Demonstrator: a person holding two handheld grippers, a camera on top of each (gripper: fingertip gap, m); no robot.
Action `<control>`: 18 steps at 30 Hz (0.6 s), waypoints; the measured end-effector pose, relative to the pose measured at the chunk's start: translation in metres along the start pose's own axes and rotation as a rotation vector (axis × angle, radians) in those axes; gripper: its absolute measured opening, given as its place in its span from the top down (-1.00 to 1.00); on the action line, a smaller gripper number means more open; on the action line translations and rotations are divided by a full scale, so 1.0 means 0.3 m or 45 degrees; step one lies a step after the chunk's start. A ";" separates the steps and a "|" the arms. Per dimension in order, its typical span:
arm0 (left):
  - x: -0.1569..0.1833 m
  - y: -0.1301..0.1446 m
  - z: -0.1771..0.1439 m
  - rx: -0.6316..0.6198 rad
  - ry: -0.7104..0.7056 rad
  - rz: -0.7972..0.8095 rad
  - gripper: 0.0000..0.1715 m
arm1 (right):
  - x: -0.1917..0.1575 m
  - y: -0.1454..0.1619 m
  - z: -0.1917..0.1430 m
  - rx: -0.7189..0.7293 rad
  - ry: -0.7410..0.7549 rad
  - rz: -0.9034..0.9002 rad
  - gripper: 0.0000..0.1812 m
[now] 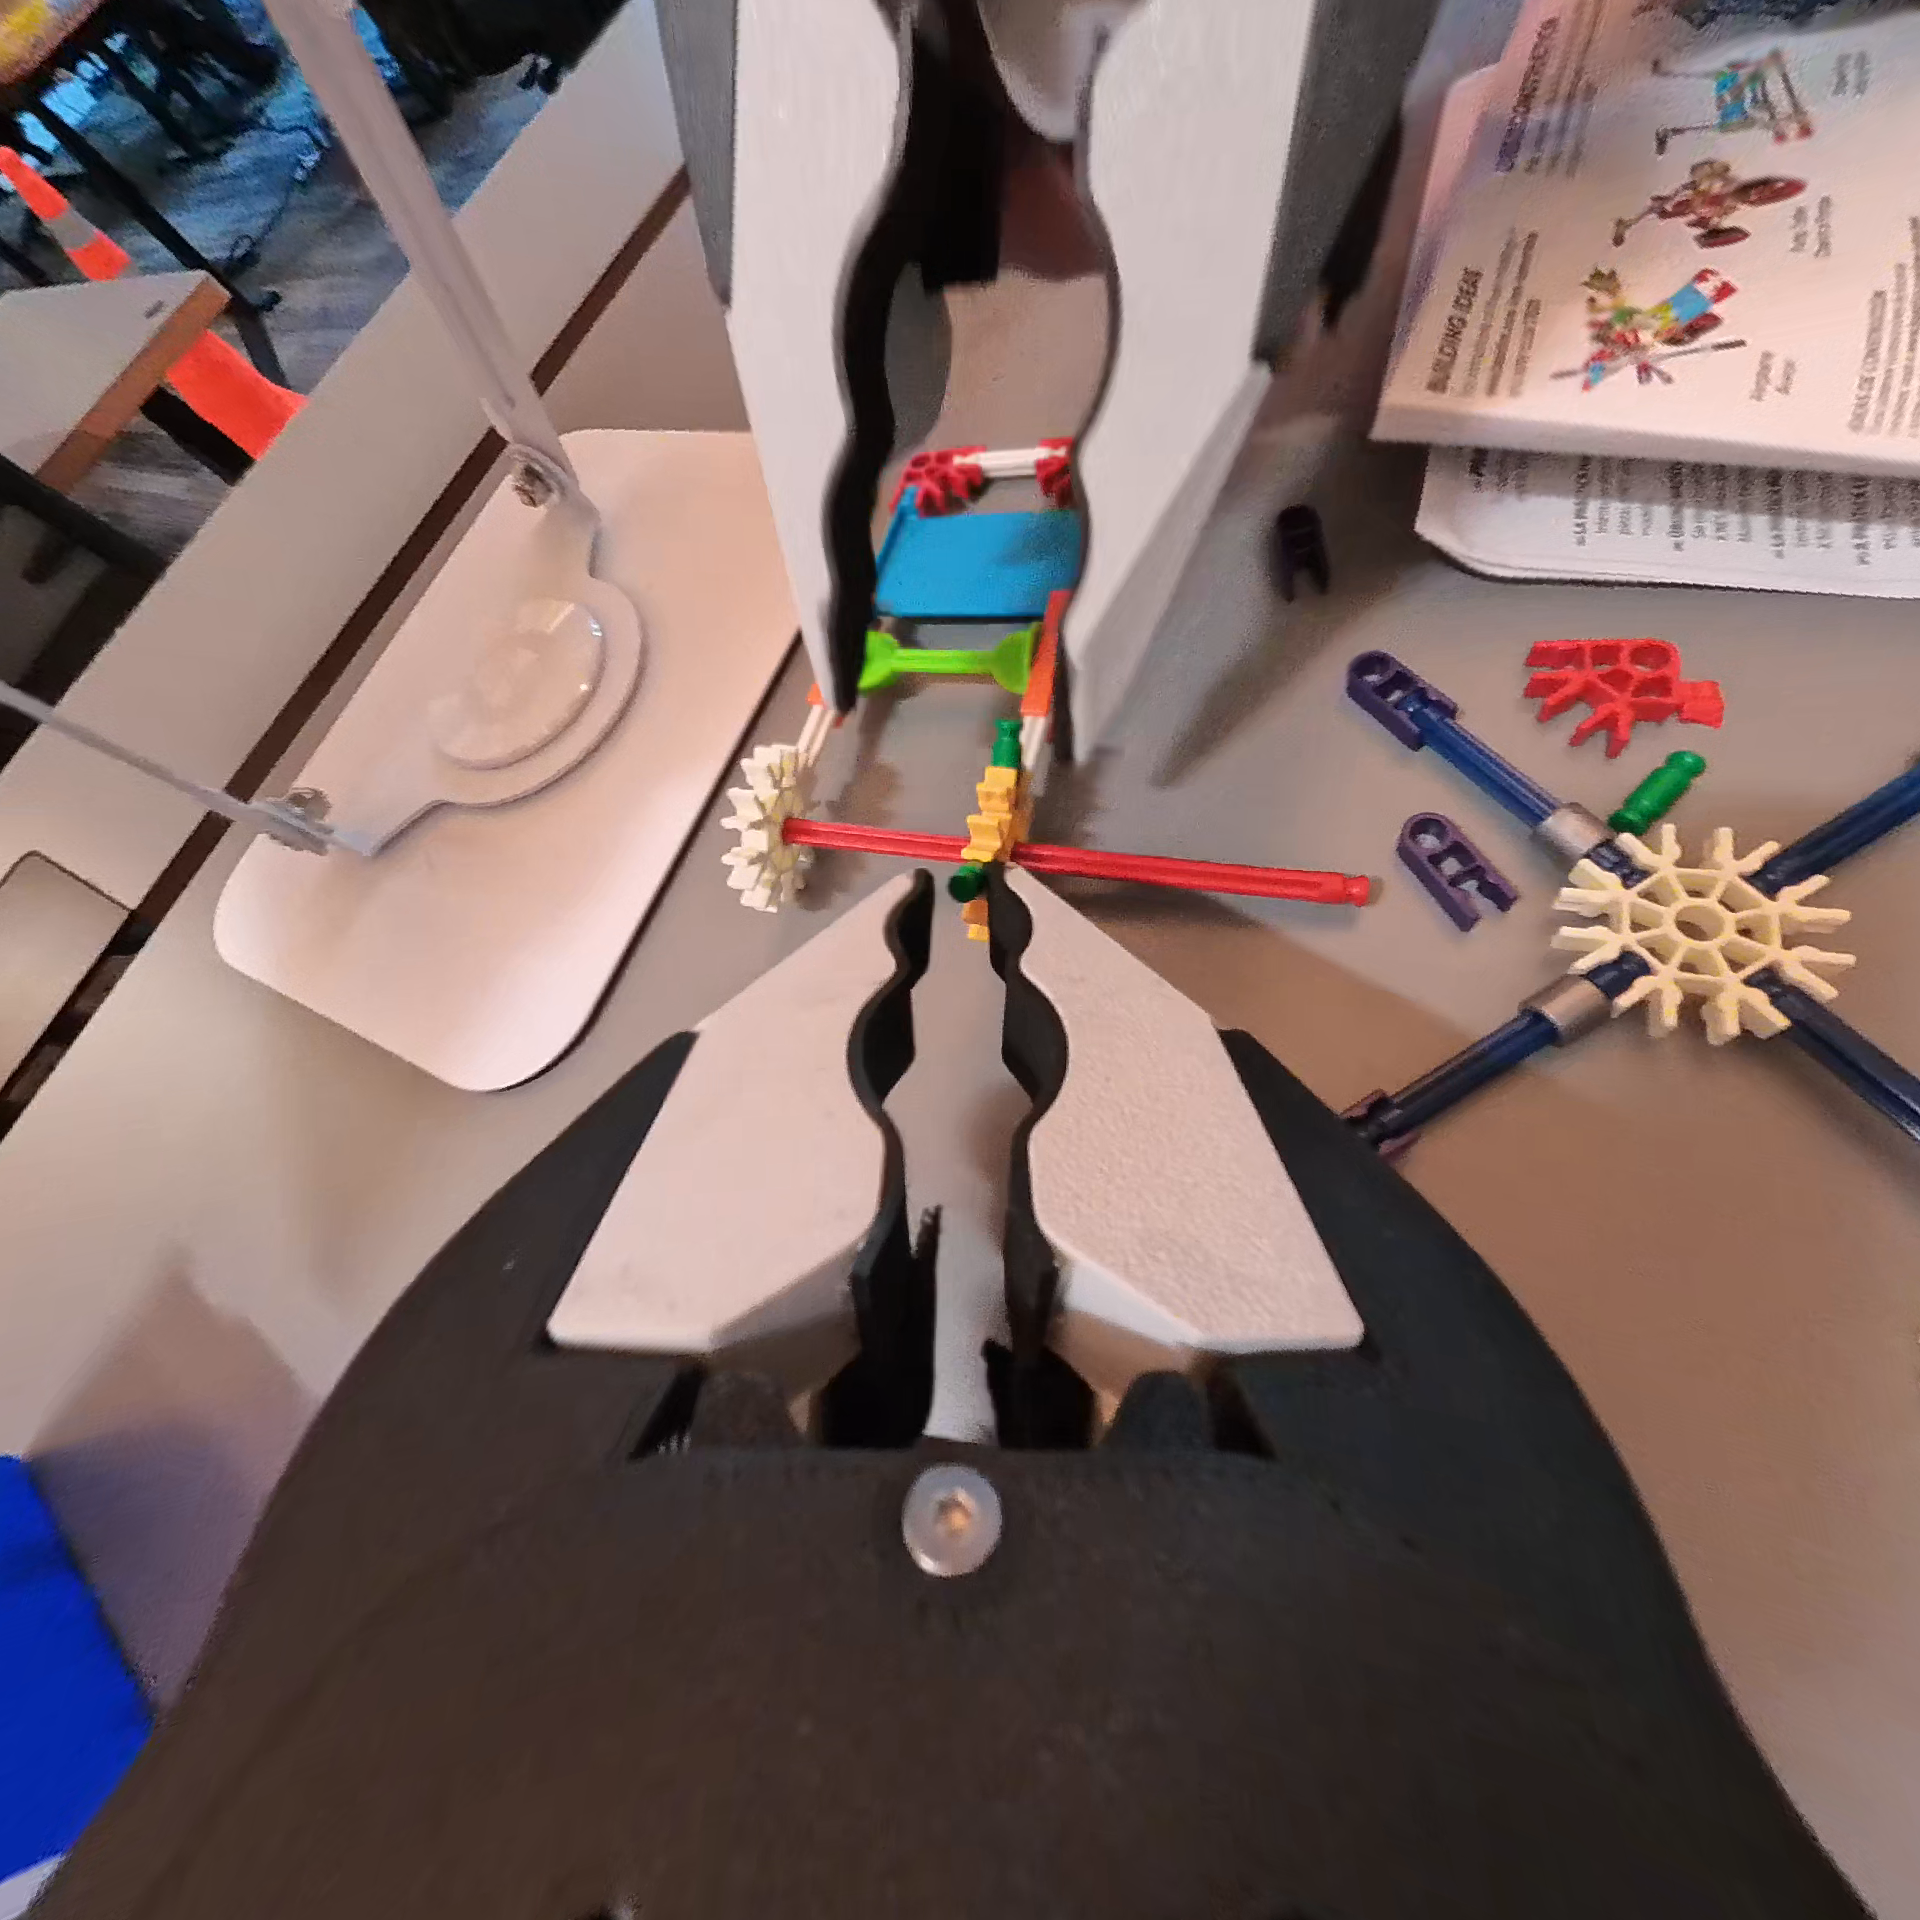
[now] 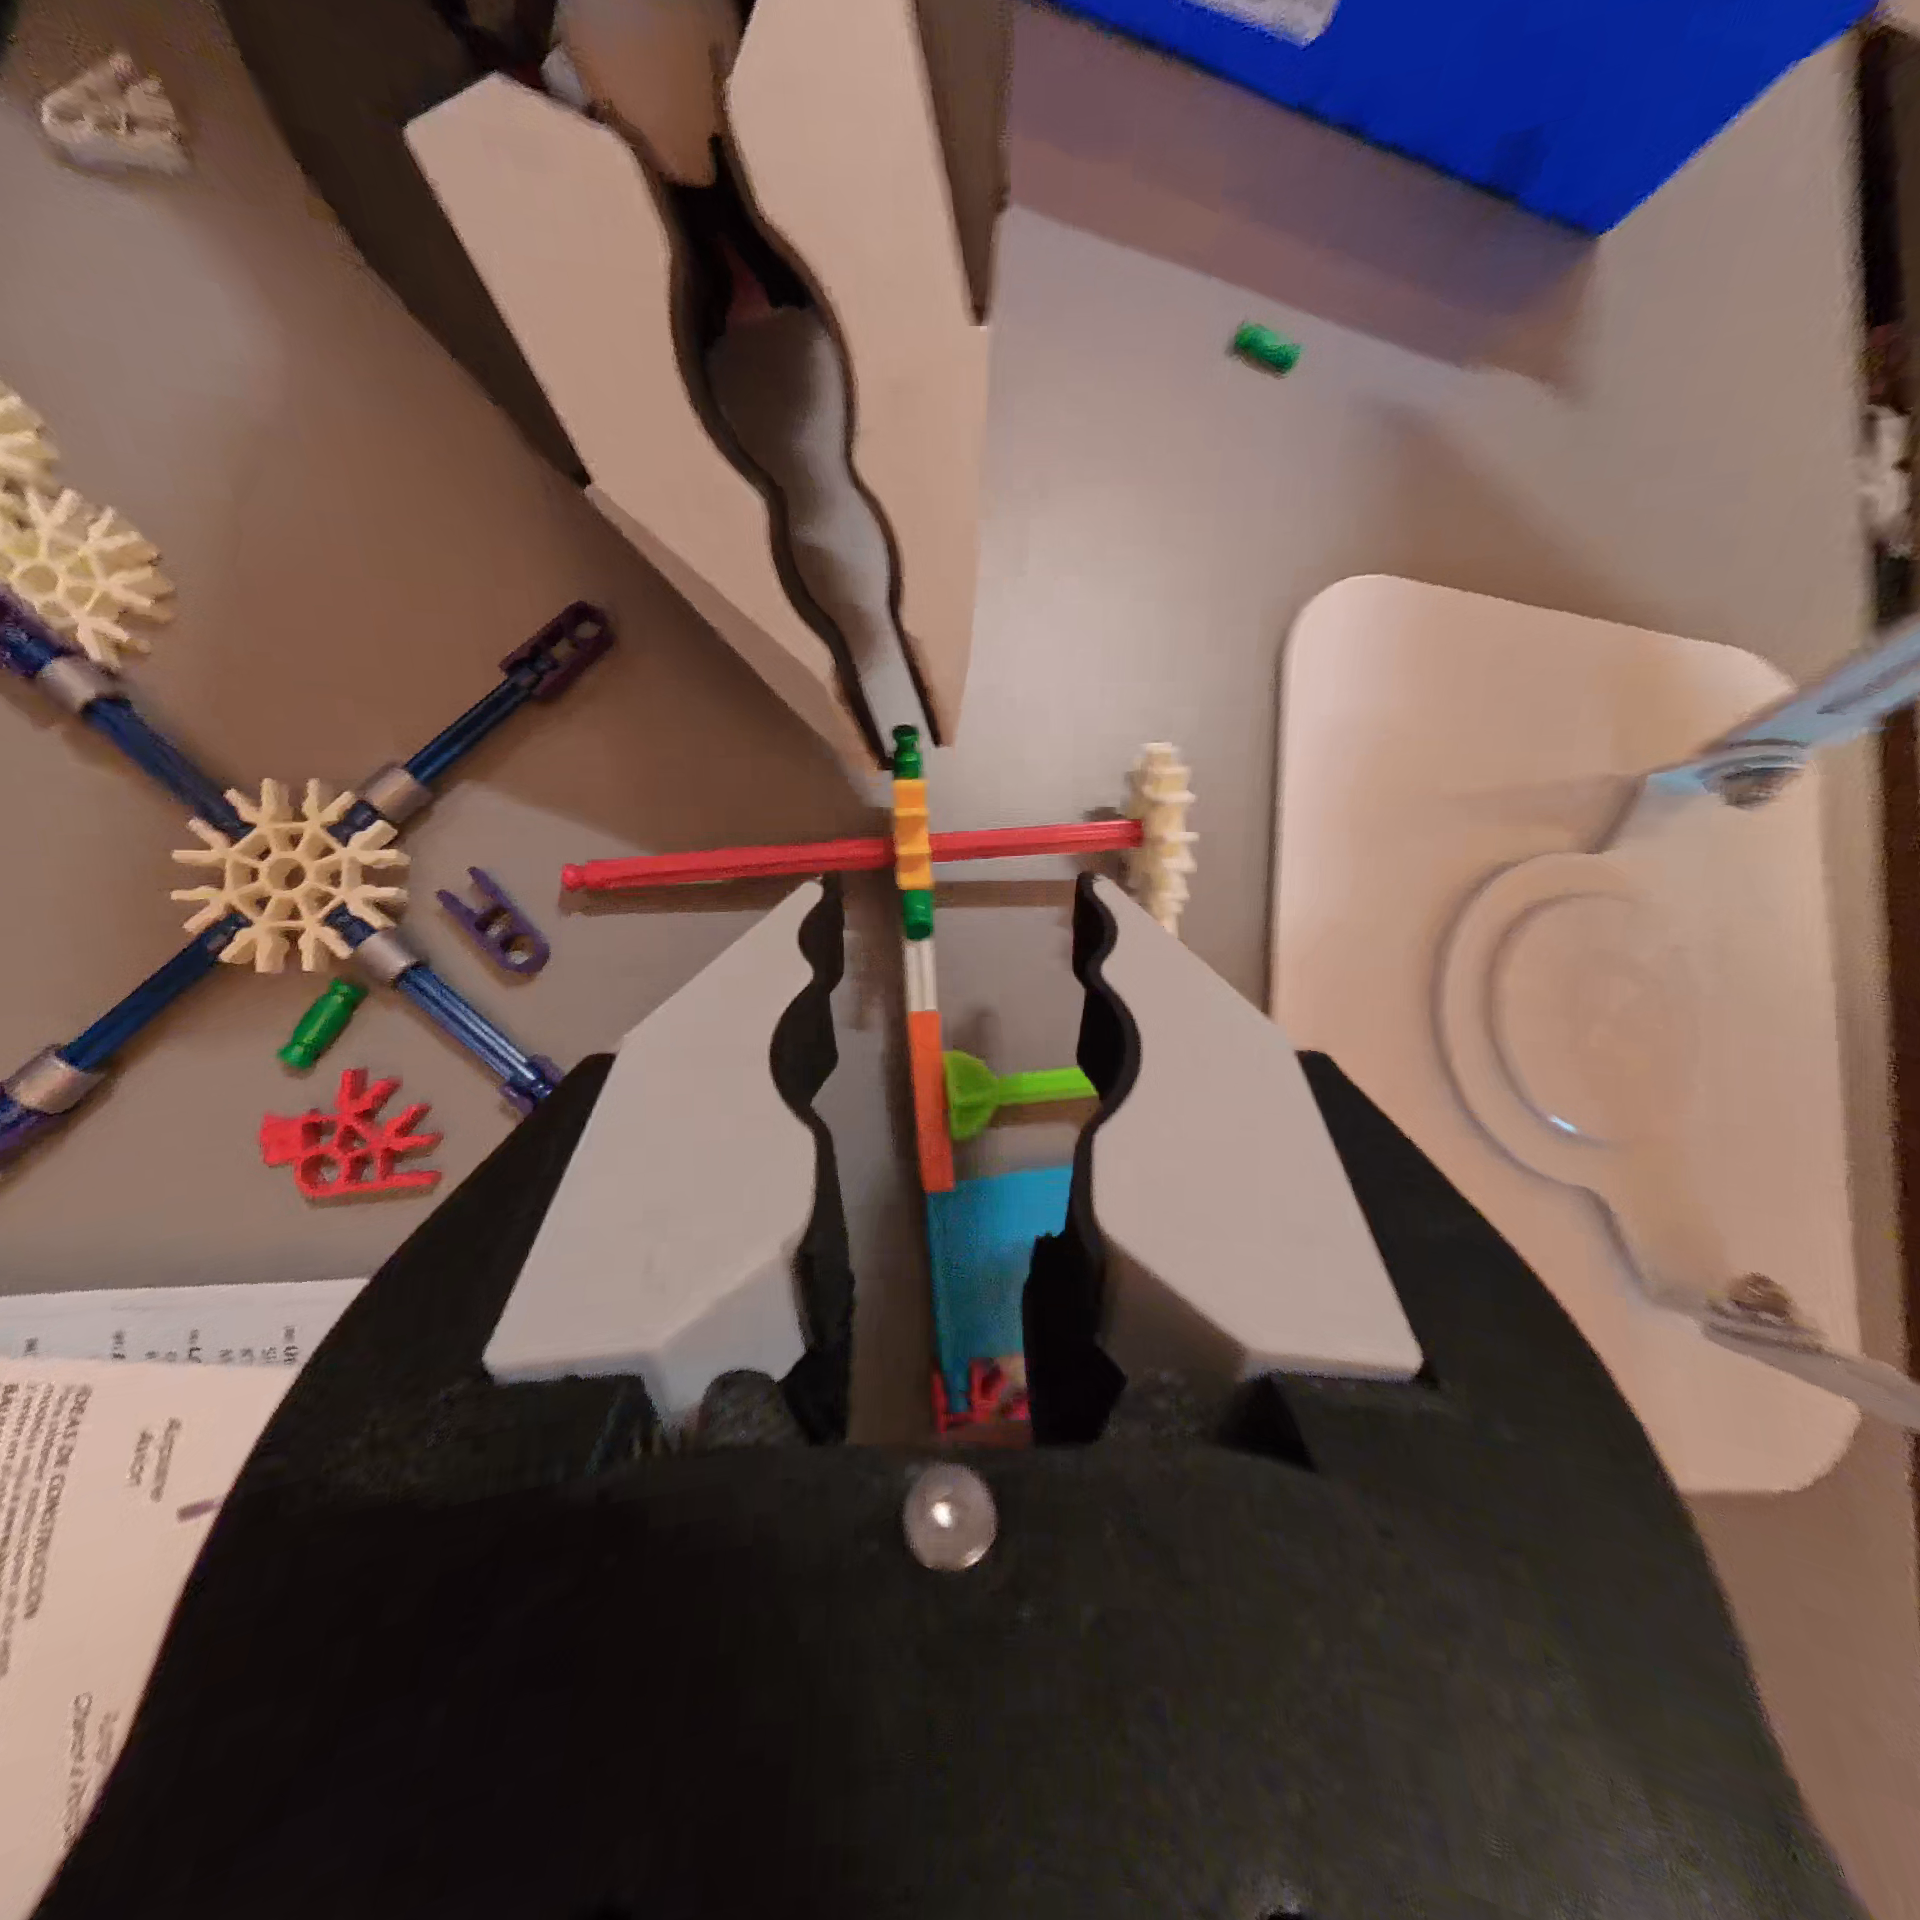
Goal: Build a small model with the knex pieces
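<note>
The small green rod (image 1: 964,883) on the toy frame (image 2: 930,1091) is pinched by the nearly closed left gripper (image 1: 954,888). The frame sits between the wide right gripper (image 2: 951,894). A hard pull could pop the yellow piece (image 2: 911,847) off.

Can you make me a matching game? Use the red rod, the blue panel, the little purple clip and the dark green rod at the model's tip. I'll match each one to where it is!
Things:
1. red rod
2. blue panel
3. purple clip
4. dark green rod at the model's tip

Places:
A. between the left gripper tips
B. loose beside the cream snowflake connector
C. between the right gripper open fingers
D. through the yellow connector

Pairs: 1-D, 2-C, 3-B, 4-A
</note>
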State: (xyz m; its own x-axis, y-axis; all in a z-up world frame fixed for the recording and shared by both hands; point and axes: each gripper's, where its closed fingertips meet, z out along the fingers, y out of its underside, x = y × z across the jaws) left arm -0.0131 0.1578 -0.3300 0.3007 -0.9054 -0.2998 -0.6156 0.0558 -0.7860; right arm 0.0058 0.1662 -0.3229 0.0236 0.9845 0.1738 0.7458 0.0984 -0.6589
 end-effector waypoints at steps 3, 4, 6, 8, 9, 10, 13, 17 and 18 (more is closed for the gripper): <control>-0.020 -0.027 -0.035 0.033 -0.010 -0.012 0.84 | 0.042 -0.039 -0.083 0.110 0.015 0.066 0.55; -0.025 -0.033 -0.046 0.036 -0.011 -0.022 0.80 | 0.054 -0.041 -0.109 0.119 0.027 0.073 0.56; -0.029 -0.055 -0.074 0.055 -0.012 -0.014 0.78 | 0.057 -0.037 -0.154 0.100 0.036 0.048 0.61; 0.009 -0.088 -0.094 0.072 0.065 -0.014 0.77 | 0.048 -0.043 -0.192 0.078 0.049 0.004 0.62; 0.039 -0.110 -0.102 0.089 0.111 -0.007 0.76 | 0.050 -0.047 -0.210 0.068 0.069 -0.012 0.63; 0.077 -0.131 -0.106 0.098 0.166 0.010 0.76 | 0.050 -0.051 -0.226 0.065 0.080 -0.022 0.63; 0.190 -0.161 -0.087 0.054 0.281 0.101 0.70 | 0.052 -0.059 -0.261 0.058 0.111 -0.047 0.65; 0.294 -0.156 -0.045 -0.014 0.392 0.180 0.64 | 0.056 -0.060 -0.275 0.053 0.131 -0.058 0.66; 0.308 -0.157 -0.036 -0.019 0.412 0.179 0.63 | 0.056 -0.057 -0.273 0.044 0.134 -0.067 0.66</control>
State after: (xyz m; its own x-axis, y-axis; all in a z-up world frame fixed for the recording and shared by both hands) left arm 0.0358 0.0670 -0.3149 -0.0325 -0.9760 -0.2155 -0.6459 0.1851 -0.7406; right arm 0.0481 0.1691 -0.2489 0.0558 0.9573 0.2836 0.7246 0.1566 -0.6711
